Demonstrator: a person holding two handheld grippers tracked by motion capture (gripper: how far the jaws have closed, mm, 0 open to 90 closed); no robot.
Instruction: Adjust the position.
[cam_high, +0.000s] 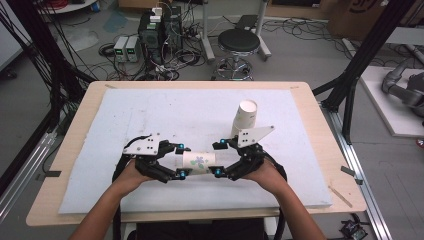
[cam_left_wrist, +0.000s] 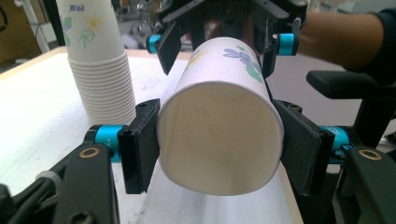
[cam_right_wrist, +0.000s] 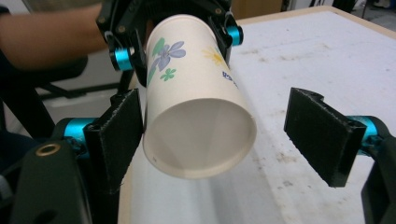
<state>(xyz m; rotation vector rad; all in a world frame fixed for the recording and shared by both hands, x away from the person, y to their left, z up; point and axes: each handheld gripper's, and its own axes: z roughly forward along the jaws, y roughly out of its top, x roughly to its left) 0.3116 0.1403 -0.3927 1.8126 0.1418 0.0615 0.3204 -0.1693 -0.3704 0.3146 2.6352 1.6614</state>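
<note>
Nearest the camera in the high view, a person's two forearms enter from the bottom edge, each hand holding a tool. The left tool (cam_high: 179, 161) clamps one end of a flower-printed paper cup (cam_high: 198, 162), which lies on its side between the two hands, over the near middle of the white pad (cam_high: 150, 115) covering the worktop (cam_high: 80, 112). In the left gripper view both black pads press against the cup's rim (cam_left_wrist: 219, 135), its open mouth facing the camera. The right tool (cam_high: 218, 158) stands wide around the cup's other end: in the right gripper view one jaw lies just beside the cup (cam_right_wrist: 194, 98), while the other is well apart from it. Farther back and to the right, a stack of paper cups (cam_high: 244, 118) stands on the pad, just behind the right tool. Beyond the worktop's far edge, a round black stool (cam_high: 239, 46) and electronic boxes with tangled cables (cam_high: 160, 35) occupy the floor.
</note>
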